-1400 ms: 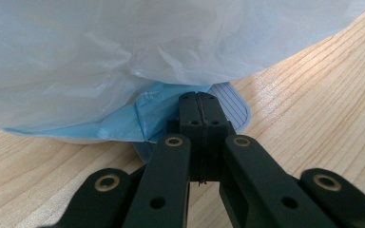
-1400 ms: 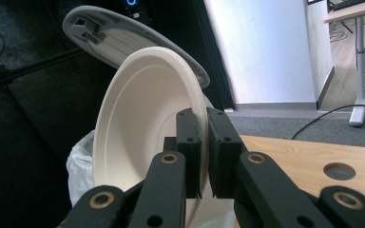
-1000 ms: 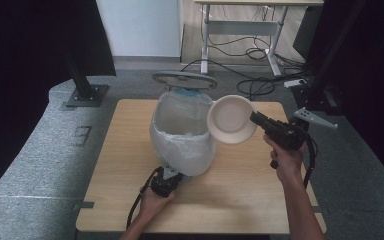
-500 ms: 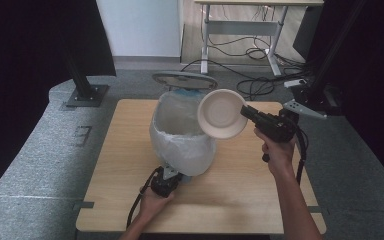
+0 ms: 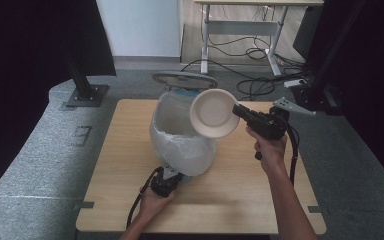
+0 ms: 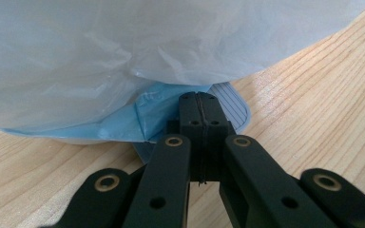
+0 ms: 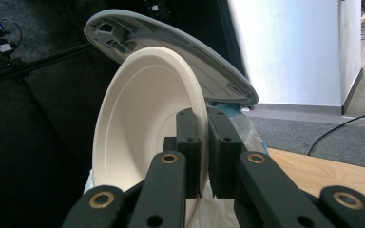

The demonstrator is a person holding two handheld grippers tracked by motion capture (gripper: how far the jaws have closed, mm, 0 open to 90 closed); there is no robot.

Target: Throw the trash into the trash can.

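A blue bin lined with a white plastic bag (image 5: pixel 180 137) stands mid-table, its grey lid (image 5: pixel 184 80) raised at the back. My right gripper (image 5: pixel 236 110) is shut on the rim of a cream paper plate (image 5: pixel 214 114), which it holds on edge over the bin's right rim. In the right gripper view the plate (image 7: pixel 138 118) is pinched between the jaws of my right gripper (image 7: pixel 204 116), with the lid (image 7: pixel 171 42) behind it. My left gripper (image 5: pixel 169 172) is shut, and its tips (image 6: pixel 200 102) rest on the ribbed pedal (image 6: pixel 235 102) under the bag (image 6: pixel 123 47).
The wooden table (image 5: pixel 130 200) has bare room left, right and in front of the bin. Grey mats surround it, with black stands at the back left (image 5: pixel 85 92) and back right (image 5: pixel 320 95). Cables (image 5: pixel 260 85) lie on the floor behind.
My right gripper has carried the plate leftward, from beside the bin's right rim to over it. The left gripper and the lid have not moved.
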